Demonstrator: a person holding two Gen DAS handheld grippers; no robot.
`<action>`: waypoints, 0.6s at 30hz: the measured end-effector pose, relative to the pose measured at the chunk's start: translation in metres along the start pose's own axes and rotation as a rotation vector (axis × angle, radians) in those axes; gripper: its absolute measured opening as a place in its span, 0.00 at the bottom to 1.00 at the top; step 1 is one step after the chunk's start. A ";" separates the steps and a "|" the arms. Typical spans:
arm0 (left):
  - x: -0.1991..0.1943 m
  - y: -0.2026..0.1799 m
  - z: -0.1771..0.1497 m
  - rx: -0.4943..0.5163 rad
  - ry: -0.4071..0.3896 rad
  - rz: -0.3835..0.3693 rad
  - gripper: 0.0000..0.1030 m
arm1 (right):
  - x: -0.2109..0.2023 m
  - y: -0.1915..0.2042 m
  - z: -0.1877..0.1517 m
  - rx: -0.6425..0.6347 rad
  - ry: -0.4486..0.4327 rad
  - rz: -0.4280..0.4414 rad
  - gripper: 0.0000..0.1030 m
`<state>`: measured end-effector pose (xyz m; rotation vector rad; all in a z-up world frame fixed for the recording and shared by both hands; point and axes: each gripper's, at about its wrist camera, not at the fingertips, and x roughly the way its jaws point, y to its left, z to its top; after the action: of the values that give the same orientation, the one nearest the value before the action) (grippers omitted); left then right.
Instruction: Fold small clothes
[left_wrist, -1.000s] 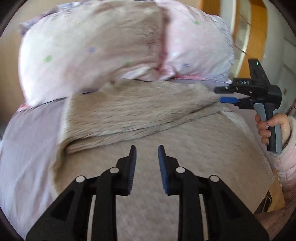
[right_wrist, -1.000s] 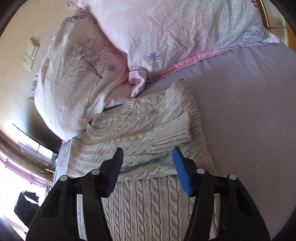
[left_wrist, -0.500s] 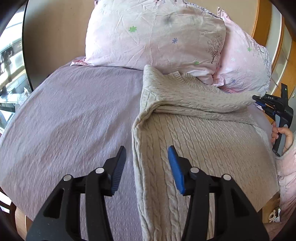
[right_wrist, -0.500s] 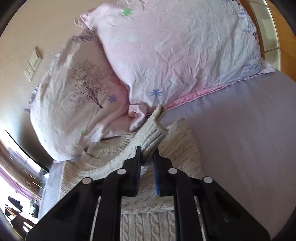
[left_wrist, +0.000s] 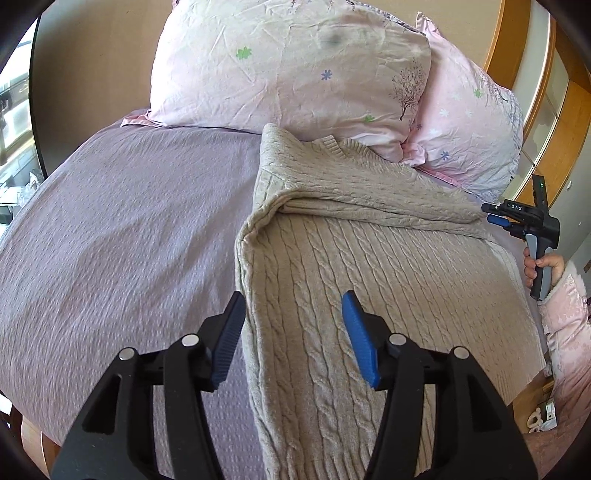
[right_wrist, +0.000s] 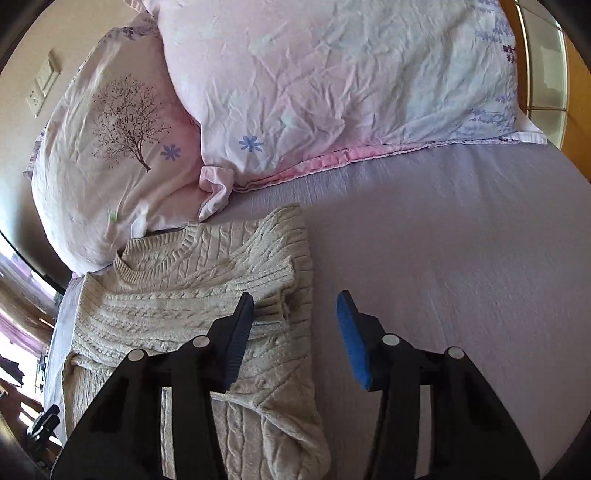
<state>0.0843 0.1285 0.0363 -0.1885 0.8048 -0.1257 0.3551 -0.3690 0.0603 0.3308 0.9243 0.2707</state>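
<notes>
Beige cable-knit sweater (left_wrist: 369, 266), sleeves folded across, on textured lilac bed (left_wrist: 129, 221). Left tongs (left_wrist: 293, 334) and right tongs (right_wrist: 295, 330) gape wide, empty.

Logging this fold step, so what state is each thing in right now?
Beige cable-knit sweater: flat on the bed, sleeves folded across the chest.
Left tongs: open, empty, over the sweater's edge.
Right tongs: open, empty, at the sweater's side.
Pink floral pillows: crumpled, overlapping at the head.
Lilac bedsheet: spread flat.
</notes>
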 end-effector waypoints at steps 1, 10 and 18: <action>0.001 0.001 0.000 -0.003 0.002 0.003 0.53 | 0.001 -0.001 0.000 -0.028 0.014 0.021 0.48; 0.011 0.004 0.002 -0.025 0.024 -0.007 0.55 | -0.001 0.016 -0.013 -0.123 0.140 0.242 0.47; 0.019 -0.004 0.004 -0.009 0.038 -0.013 0.57 | 0.027 0.025 -0.006 -0.004 0.178 0.188 0.39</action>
<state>0.1002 0.1215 0.0269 -0.2007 0.8419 -0.1384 0.3638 -0.3352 0.0470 0.3953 1.0688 0.4804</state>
